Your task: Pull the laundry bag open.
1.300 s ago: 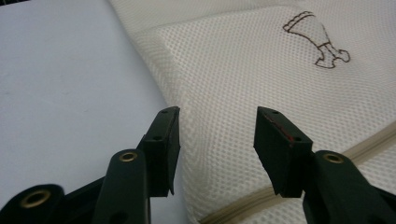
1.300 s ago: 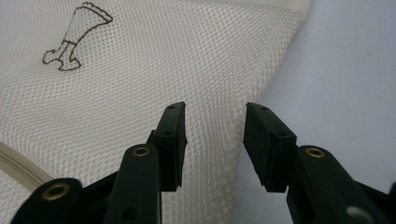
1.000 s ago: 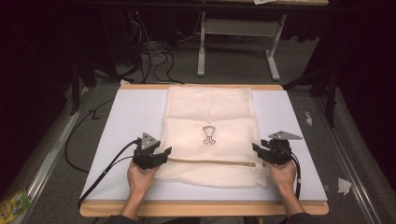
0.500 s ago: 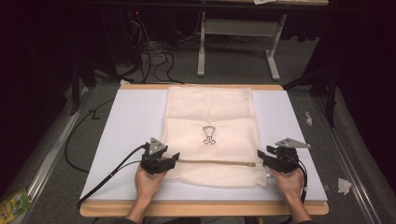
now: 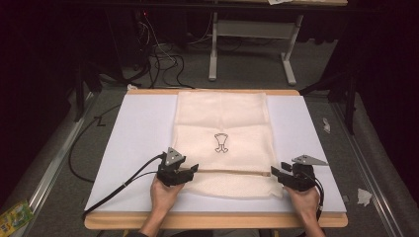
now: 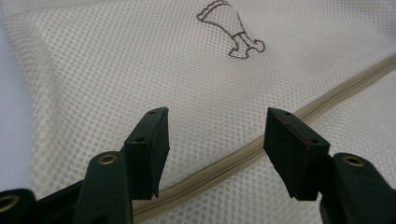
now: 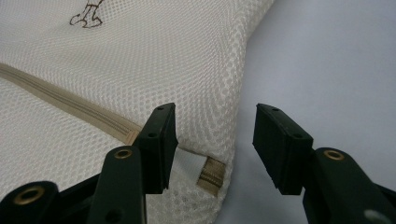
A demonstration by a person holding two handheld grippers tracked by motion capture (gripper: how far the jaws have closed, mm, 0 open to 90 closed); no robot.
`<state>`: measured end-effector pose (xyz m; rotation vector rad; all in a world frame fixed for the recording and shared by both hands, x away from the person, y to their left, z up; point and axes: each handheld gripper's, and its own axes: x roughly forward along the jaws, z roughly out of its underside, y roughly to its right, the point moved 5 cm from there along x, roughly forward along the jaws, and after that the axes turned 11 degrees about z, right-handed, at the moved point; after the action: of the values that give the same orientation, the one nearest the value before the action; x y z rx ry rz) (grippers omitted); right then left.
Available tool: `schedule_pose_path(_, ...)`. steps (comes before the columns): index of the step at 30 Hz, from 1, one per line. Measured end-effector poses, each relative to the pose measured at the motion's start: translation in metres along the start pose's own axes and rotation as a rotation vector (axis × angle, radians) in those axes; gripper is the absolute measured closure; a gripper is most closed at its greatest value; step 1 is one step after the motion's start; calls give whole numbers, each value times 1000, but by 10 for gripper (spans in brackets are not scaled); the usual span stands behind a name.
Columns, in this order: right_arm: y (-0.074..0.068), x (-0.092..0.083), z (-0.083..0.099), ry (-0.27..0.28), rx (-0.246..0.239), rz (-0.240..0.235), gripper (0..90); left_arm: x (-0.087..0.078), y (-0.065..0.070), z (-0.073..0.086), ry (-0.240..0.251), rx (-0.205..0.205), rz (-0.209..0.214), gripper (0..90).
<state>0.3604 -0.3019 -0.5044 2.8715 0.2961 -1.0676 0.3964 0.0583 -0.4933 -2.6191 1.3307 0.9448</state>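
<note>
Your mesh bag (image 5: 223, 143) lies flat on the white board (image 5: 133, 133), roughly centred, long way running from the far edge toward you. Its near edge sits close to the board's front. A tan zip (image 5: 232, 172) crosses it left to right near your end, and a small dark logo (image 5: 221, 143) sits mid-bag, just beyond the zip.

Your L gripper (image 5: 193, 170) is at the bag's near-left corner, by the zip's left end. In the left gripper view (image 6: 215, 140) its jaws stand wide apart w/ nothing pinched: mesh and the zip (image 6: 261, 149) pass under the gap, pads not pressing. The jaws have just been opening.

Your R gripper (image 5: 274, 172) is at the near-right corner, by the zip's right end. In the right gripper view (image 7: 212, 140) the jaws are spread too, having just been opening further. The bag's edge (image 7: 219, 93) and the zip's end tab (image 7: 211, 173) lie below the gap, w/ bare board (image 7: 327, 60) on the other side. Nothing gripped there either.

Both your hands come in from the board's front edge, one per corner, w/ the bag's width between them. Cables (image 5: 123, 182) trail off the L gripper across the board to the left. The board rests on a wooden top (image 5: 217, 220), its edge showing at front.
</note>
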Motion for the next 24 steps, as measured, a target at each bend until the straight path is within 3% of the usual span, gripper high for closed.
schedule_pose_path(6,1,1,4,-2,8,-14,514,9,13,-12,4,12,36,415)
schedule_pose_path(11,0,2,5,-9,7,-52,627,22,29,-24,-15,47,61,416)
schedule_pose_path(18,-3,3,5,-34,-34,-57,730,46,51,-39,-38,66,109,417)
schedule_pose_path(24,-5,4,4,-37,-87,-51,819,68,71,-45,-89,109,152,430)
